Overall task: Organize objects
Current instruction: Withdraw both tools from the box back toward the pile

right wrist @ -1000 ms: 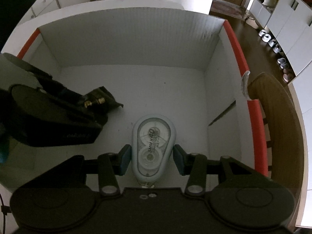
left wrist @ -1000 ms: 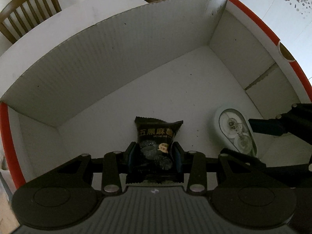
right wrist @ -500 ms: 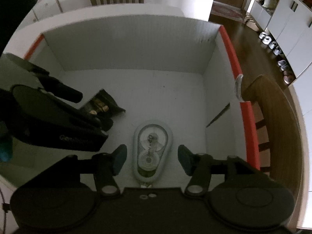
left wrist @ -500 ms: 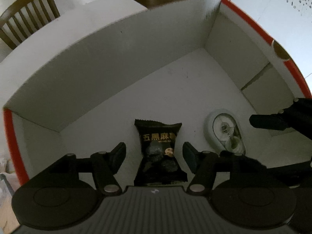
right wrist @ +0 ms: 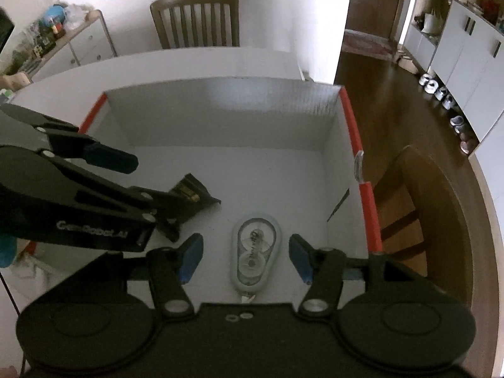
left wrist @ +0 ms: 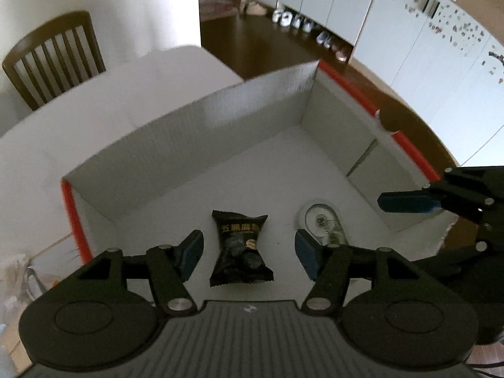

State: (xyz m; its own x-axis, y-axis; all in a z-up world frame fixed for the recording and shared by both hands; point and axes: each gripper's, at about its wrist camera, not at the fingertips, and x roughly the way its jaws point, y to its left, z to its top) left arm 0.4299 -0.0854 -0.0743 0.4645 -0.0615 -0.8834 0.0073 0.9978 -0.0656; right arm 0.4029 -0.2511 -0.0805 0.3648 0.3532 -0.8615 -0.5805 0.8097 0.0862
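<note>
Snack packet [right wrist: 192, 193] half behind left hand-held gripper [right wrist: 132, 195]

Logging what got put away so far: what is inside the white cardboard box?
On the box floor lie a black snack packet and a correction tape dispenser, apart from each other. The left gripper covers part of the packet in the right view.

Both views were dim and slightly soft. Daylight fell from the far side, brightening the white wall [right wrist: 283, 15] and the far box wall [right wrist: 220, 94], while the near box floor [left wrist: 252, 182] lay in shade. Fisheye distortion bent the edges, and the corners went black.
</note>
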